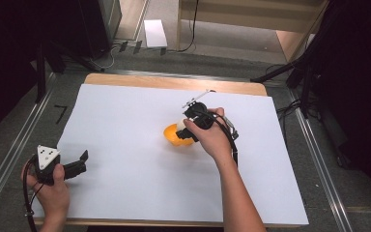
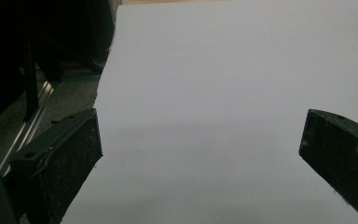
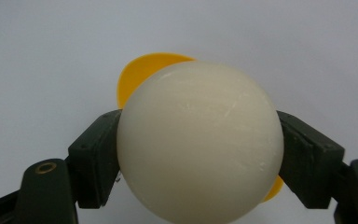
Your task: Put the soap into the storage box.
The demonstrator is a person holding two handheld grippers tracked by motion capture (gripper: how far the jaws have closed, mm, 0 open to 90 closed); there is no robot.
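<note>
White ball held over the orange bowl, near the middle of the surface.

The white ball (image 3: 199, 140) sits pinched between the right gripper (image 1: 189, 126)'s two fingers (image 3: 95, 156), with the orange bowl (image 1: 178, 136) directly beneath it, a little right of the surface (image 1: 125, 121)'s centre. If it is going into the bowl, my guess is it should go low and centred before release, so it neither rolls out nor tips the bowl. The left gripper (image 1: 79, 162) rests by the near left corner, fingers spread wide, holding nothing.
</note>
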